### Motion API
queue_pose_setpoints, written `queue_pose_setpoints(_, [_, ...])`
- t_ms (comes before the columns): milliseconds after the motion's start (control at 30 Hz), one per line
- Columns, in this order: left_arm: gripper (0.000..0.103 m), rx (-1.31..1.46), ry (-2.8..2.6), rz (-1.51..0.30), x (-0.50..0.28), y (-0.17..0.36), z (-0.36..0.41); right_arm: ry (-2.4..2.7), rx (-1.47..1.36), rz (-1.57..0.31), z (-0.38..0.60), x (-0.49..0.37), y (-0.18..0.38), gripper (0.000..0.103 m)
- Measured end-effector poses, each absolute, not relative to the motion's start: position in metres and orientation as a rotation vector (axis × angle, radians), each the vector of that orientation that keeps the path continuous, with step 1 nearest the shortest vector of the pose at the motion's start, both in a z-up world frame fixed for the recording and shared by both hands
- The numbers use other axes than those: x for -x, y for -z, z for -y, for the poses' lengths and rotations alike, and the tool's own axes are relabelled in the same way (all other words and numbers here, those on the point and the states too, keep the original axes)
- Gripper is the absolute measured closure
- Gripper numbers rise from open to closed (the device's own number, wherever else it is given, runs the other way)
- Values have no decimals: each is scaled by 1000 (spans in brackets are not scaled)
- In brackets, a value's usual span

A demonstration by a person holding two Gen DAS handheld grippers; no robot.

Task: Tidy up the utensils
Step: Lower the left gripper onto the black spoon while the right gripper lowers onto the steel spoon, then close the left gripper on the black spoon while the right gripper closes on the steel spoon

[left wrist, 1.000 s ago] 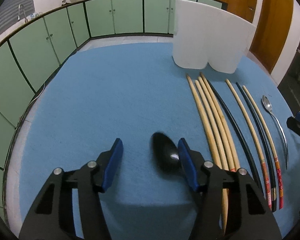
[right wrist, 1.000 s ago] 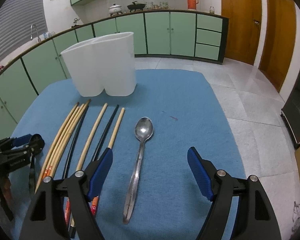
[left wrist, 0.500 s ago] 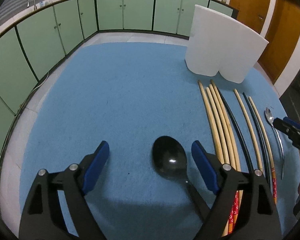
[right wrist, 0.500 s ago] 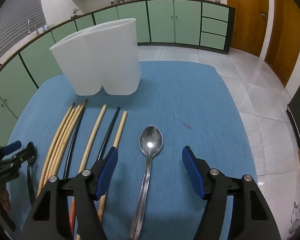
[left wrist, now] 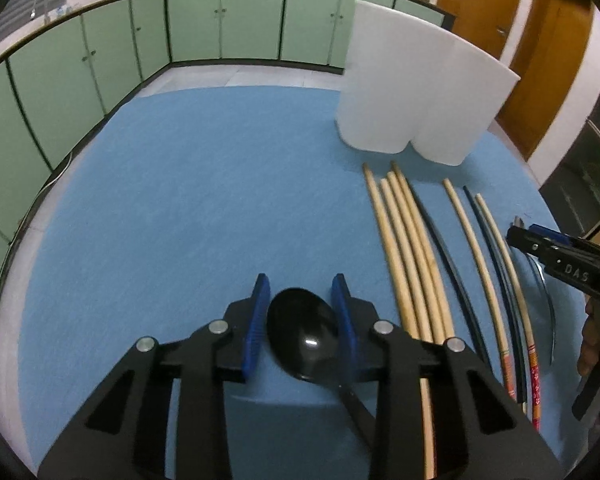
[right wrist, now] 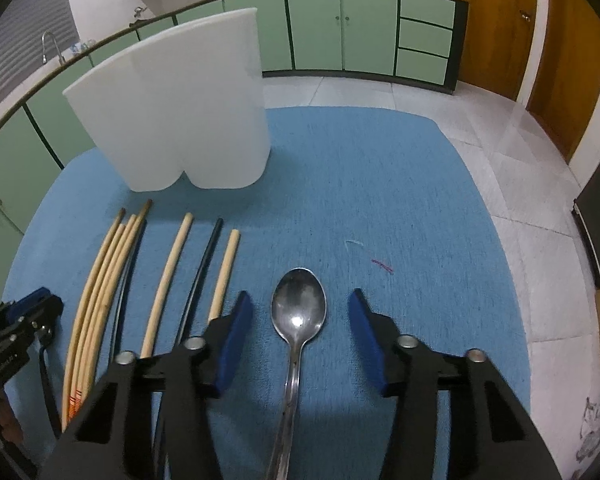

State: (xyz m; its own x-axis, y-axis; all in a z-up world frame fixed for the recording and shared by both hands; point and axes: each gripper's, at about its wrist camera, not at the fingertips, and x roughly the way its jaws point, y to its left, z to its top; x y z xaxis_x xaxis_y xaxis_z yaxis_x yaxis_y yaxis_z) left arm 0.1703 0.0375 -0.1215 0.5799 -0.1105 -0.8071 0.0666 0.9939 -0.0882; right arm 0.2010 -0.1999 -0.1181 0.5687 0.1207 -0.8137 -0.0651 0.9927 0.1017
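Note:
A black spoon [left wrist: 302,332] lies on the blue table cloth [left wrist: 180,200], bowl forward. My left gripper [left wrist: 300,284] straddles that bowl; its jaws are closing and both blue pads touch the bowl's sides. A metal spoon [right wrist: 299,312] lies bowl forward between the pads of my right gripper [right wrist: 300,294], whose jaws are also closing, with cloth showing on both sides of the bowl. Several wooden and black chopsticks [right wrist: 168,280] lie in a row between the two spoons. A white two-lobed holder [right wrist: 180,120] stands behind them.
The holder [left wrist: 420,92] stands upright at the far side of the table. The right gripper [left wrist: 520,228] and a hand show at the left view's right edge. Green cabinets ring the room; tiled floor lies beyond the table's right edge.
The left jaws spread wide, then narrowed onto the black spoon's bowl. The right gripper moved forward along the metal spoon, and its jaws have narrowed around the bowl.

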Motion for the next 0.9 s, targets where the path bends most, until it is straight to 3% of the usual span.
queue_pose_setpoints(133, [73, 21, 161, -919, -176, 118, -26, -123, -49, -947, 197, -197, 119, 68])
queue_pose_setpoints(267, [72, -5, 189, -919, -179, 116, -21, -127, -45, -939, 198, -195, 121, 69])
queue_pose_setpoints(300, [68, -4, 185, -919, -178, 116, -22, -128, -44, -938, 197, -194, 121, 69])
queue_pose_setpoints(333, [56, -5, 191, -918, -177, 114, -24, -129, -44, -938, 198, -194, 120, 69])
queue_pose_setpoints(400, [42, 0, 167, -908, -172, 110, -28, -132, -44, -937, 198, -193, 121, 69])
queue_pose_setpoints(433, [41, 2, 160, -908, -169, 110, -29, -133, -45, -937, 198, -194, 121, 69])
queue_pose_setpoints(567, [46, -9, 138, -935, -165, 116, -29, -136, -45, -935, 199, -193, 120, 69])
queue_pose_setpoints(633, [57, 9, 139, -959, -169, 121, -29, -138, -47, -936, 200, -193, 120, 69])
queue_pose_setpoints(900, [63, -15, 152, -975, -175, 118, -19, -141, -40, -951, 201, -200, 117, 69])
